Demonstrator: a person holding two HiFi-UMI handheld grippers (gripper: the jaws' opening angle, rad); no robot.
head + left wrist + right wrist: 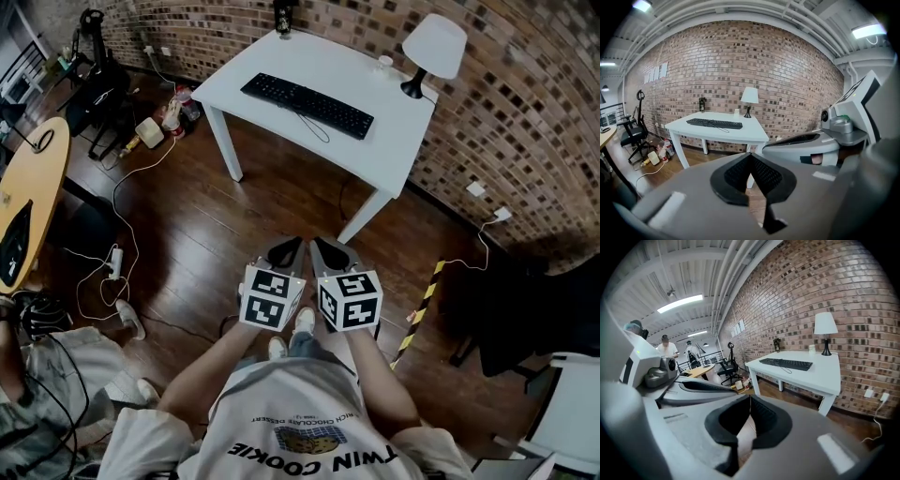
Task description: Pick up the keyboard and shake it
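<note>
Left gripper (285, 253): jaws together, empty; keyboard (307, 104) well ahead on white table (398, 141)
Right gripper (330, 253): jaws together, empty
Risk: trailing cable (315, 127) could snag while shaking; 2 closed grippers cannot grasp

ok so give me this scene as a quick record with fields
table: white, by the brick wall
keyboard: black, flat on the table, not yet picked up
lamp: white shade, on a table corner by the wall
left gripper: shut, empty, well short of the table
right gripper: shut, empty, beside the left one
</note>
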